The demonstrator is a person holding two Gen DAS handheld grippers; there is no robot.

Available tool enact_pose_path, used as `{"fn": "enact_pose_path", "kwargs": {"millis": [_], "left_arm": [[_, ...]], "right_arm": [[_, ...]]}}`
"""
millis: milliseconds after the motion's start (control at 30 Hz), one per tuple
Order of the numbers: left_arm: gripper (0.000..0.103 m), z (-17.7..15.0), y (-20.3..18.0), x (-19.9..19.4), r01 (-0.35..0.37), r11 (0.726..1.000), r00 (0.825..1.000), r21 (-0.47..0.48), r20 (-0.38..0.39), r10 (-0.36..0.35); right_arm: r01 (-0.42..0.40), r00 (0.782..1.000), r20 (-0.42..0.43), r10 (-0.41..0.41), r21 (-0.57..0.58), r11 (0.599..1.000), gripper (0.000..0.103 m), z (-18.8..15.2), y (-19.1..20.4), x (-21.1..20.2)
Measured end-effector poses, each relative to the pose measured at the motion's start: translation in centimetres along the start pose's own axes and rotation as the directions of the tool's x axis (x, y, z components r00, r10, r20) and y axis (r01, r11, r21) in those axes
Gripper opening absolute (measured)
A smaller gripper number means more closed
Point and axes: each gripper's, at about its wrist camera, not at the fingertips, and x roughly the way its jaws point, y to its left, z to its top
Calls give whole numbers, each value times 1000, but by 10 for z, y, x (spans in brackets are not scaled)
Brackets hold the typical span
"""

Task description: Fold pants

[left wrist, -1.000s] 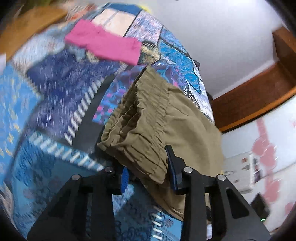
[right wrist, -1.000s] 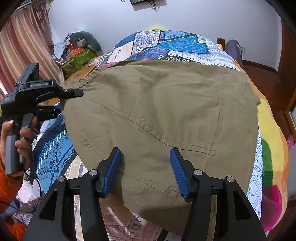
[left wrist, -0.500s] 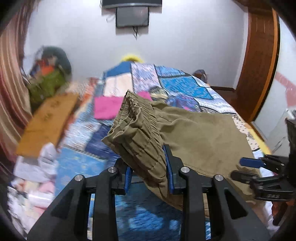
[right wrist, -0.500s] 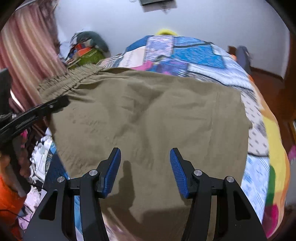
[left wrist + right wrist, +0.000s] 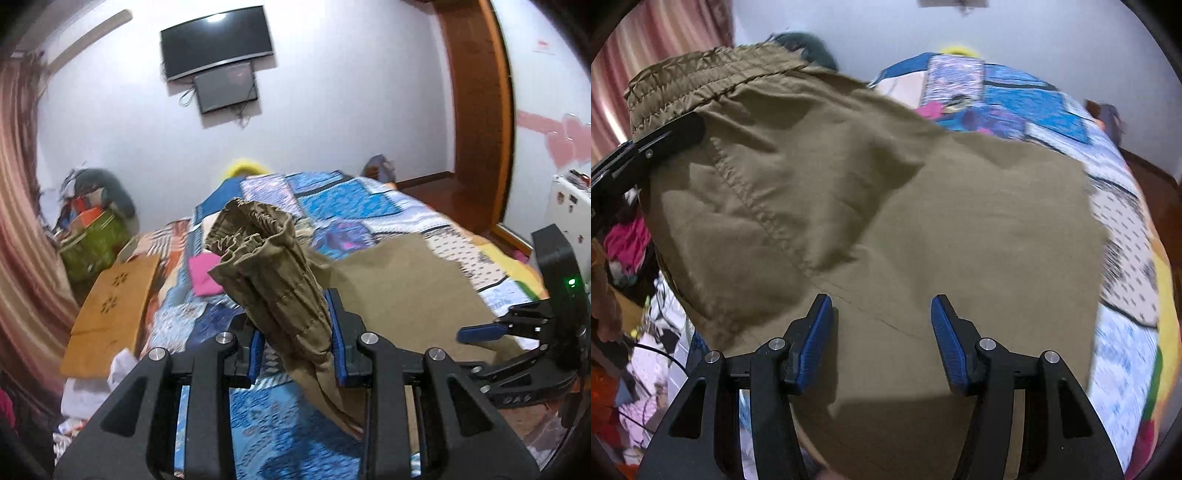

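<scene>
- Left gripper (image 5: 295, 341): blue pads pressed together on the gathered elastic waistband (image 5: 255, 236) of the olive-khaki pants (image 5: 886, 206), bunched end lifted clear of the bed.
- Right gripper (image 5: 882, 332): fingers spread wide, nothing between them; it hovers low over the flat part of the pants. Whether the tips touch the cloth, cannot tell.
- Pants lie mostly spread on the patchwork quilt (image 5: 354, 206), one waistband corner raised on the left side, fabric sloping down from it in soft creases.
- Judgement: light, thin woven cloth, limp, no stiffness. It drapes and sags from any single pinch, so one hold lets the rest slide and wrinkle.
- Waistband is the thickest, ruffled part; pads bite well there. Stitched seam (image 5: 757, 206) is another firm line.
- Judgement: the free tongs would do best at a hem or outer edge, taking both layers, to keep the fold square.
- Nearby: folded pink garment (image 5: 203, 278) on the quilt, wooden board (image 5: 110, 306) at the bedside, wall-mounted TV (image 5: 218, 40).
</scene>
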Motion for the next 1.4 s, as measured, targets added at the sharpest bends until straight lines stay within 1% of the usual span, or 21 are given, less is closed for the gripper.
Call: {"fn": "enact_pose_path", "kwargs": {"millis": [100, 267, 367, 467, 567, 700, 833, 967, 1033, 1100, 1133, 1200, 1267, 1300, 1333, 1400], "left_arm": [[31, 11, -17, -3, 35, 999, 999, 26, 18, -36], [31, 23, -47, -5, 102, 993, 994, 63, 26, -103], [30, 28, -63, -3, 145, 987, 989, 74, 13, -146], [30, 30, -80, 1, 190, 978, 982, 90, -9, -190], [30, 29, -98, 10, 240, 964, 971, 111, -48, -236], [30, 25, -122, 18, 301, 944, 952, 136, -107, -288], [30, 15, -142, 30, 363, 923, 924, 130, -179, -338], [30, -1, -160, 43, 397, 906, 901, 148, -251, -354], [30, -7, -167, 45, 408, 899, 893, 160, -274, -357], [31, -12, -172, 44, 410, 896, 893, 173, -278, -354], [33, -14, -172, 43, 407, 896, 895, 180, -276, -351], [39, -14, -174, 41, 408, 893, 895, 191, -276, -349], [53, -13, -174, 37, 439, 880, 880, 182, -287, -379], [56, -12, -174, 35, 448, 877, 875, 175, -286, -390], [61, -11, -173, 31, 451, 876, 876, 174, -277, -395], [63, -7, -170, 22, 441, 878, 885, 185, -250, -392]], "right_arm": [[53, 998, 18, -54, 67, 996, 53, -18, -29, -25], [127, 991, 9, -130, 158, 979, 53, -42, -72, -53], [143, 990, -10, -144, 178, 974, 53, -55, -84, -53], [136, 991, -40, -131, 192, 972, 53, -61, -89, -43], [108, 994, -14, -107, 225, 968, 52, -70, -92, -41], [88, 996, 2, -91, 252, 964, 52, -71, -94, -41], [80, 996, 7, -84, 247, 966, 52, -73, -93, -42], [79, 996, 10, -84, 245, 966, 53, -74, -93, -42], [77, 996, 12, -83, 249, 965, 53, -75, -93, -43], [81, 996, 24, -89, 252, 964, 53, -76, -93, -47], [86, 995, 32, -97, 252, 964, 53, -77, -93, -49], [102, 992, 52, -119, 257, 961, 53, -78, -94, -57], [108, 989, 73, -132, 271, 957, 53, -78, -96, -66], [112, 986, 86, -141, 281, 953, 53, -78, -98, -72], [118, 984, 98, -152, 288, 950, 53, -78, -100, -79], [127, 979, 116, -167, 292, 948, 53, -76, -103, -88]]}}
